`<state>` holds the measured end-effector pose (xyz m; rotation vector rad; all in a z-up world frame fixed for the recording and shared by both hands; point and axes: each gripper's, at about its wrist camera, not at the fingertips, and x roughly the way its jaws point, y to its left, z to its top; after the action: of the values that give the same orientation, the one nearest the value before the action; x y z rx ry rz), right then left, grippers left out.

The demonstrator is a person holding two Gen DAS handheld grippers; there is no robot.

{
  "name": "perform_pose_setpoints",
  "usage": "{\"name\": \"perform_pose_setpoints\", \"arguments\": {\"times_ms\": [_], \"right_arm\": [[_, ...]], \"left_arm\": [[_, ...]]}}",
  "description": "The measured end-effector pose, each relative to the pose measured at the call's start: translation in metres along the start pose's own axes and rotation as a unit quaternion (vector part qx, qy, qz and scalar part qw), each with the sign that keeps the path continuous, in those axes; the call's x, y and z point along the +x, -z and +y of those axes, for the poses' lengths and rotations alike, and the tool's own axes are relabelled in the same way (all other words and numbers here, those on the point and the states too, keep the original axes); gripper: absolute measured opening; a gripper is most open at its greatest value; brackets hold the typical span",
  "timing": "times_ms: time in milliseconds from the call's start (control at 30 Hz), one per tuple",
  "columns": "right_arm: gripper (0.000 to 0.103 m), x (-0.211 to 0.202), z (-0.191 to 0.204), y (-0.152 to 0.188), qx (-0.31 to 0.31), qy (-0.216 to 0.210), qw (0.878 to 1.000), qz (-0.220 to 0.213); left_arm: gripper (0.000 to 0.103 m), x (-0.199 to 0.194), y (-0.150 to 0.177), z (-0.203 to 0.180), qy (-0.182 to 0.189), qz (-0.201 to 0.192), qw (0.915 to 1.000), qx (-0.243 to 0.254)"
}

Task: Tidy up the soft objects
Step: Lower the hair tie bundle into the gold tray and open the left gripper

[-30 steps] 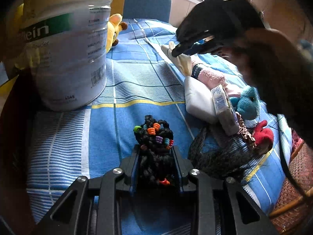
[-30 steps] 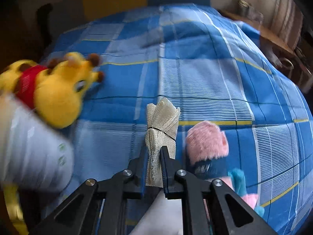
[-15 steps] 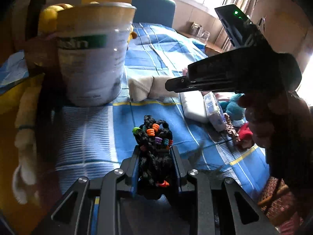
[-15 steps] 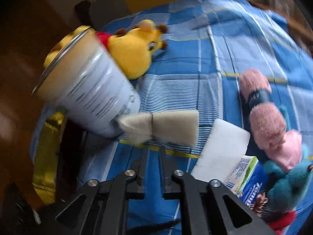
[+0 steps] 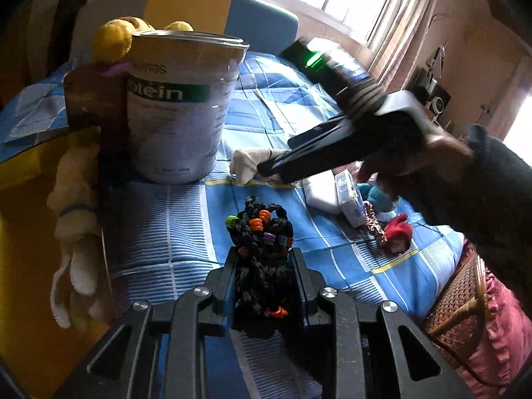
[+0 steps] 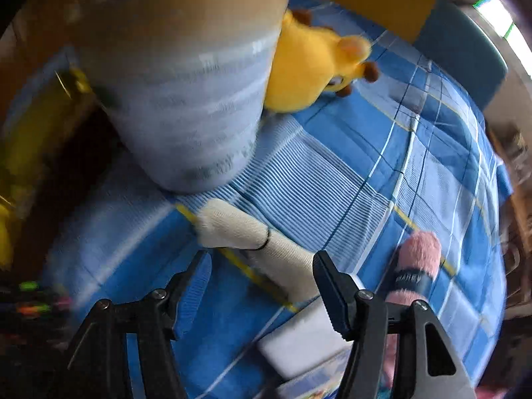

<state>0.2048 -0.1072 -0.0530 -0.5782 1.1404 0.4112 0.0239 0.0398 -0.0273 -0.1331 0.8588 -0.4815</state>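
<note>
My left gripper (image 5: 262, 256) is shut on a black braided hair piece (image 5: 262, 229) with coloured beads, held above the blue checked bedspread (image 5: 173, 232). My right gripper (image 6: 259, 259) points steeply down; its jaws are opening. A cream rolled cloth (image 6: 239, 229) tied with a black band lies on the bed just beyond the fingertips, its near end between them, with neither pad pressing it. In the left wrist view the right gripper (image 5: 266, 166) hovers at that cloth (image 5: 247, 163), beside a tall white protein can (image 5: 179, 106).
A yellow plush (image 6: 309, 69) lies behind the can (image 6: 186, 99). To the right lie a pink fuzzy roll (image 6: 419, 259), a white pack (image 5: 321, 189), a tissue pack (image 5: 349, 196), and teal (image 5: 379, 196) and red (image 5: 397, 232) plushes. A wicker basket (image 5: 455, 299) stands off the bed's right edge.
The right gripper carried the cream cloth leftward to the can, rolled, and let it go as its jaws spread. The left gripper rose a little, still holding the braid.
</note>
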Motion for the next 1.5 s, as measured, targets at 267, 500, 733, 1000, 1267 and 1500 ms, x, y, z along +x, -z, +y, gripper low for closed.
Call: {"name": "perform_pose_setpoints", "arguments": {"times_ms": [267, 500, 733, 1000, 1267, 1500], "right_arm": [[0.014, 0.008, 0.002, 0.008, 0.02, 0.025, 0.999, -0.017], [0.014, 0.004, 0.003, 0.017, 0.046, 0.013, 0.999, -0.026], [0.014, 0.003, 0.004, 0.021, 0.063, 0.007, 0.997, -0.033], [0.014, 0.004, 0.008, 0.022, 0.07, 0.011, 0.997, -0.033], [0.015, 0.009, 0.011, 0.024, 0.083, 0.007, 0.996, -0.028], [0.014, 0.007, 0.016, 0.025, 0.108, 0.026, 0.993, -0.039]], "left_arm": [[0.029, -0.052, -0.017, 0.042, 0.028, -0.026, 0.9979, -0.052], [0.029, -0.101, -0.049, 0.123, -0.069, -0.047, 0.9928, -0.086], [0.029, -0.085, -0.079, 0.194, -0.16, 0.021, 0.9862, -0.037], [0.045, -0.023, -0.096, 0.229, -0.173, 0.013, 0.9808, -0.088], [0.064, -0.044, -0.084, 0.221, -0.179, -0.045, 0.9678, -0.171], [0.069, -0.076, -0.043, 0.171, -0.226, -0.045, 0.9633, -0.137]]}}
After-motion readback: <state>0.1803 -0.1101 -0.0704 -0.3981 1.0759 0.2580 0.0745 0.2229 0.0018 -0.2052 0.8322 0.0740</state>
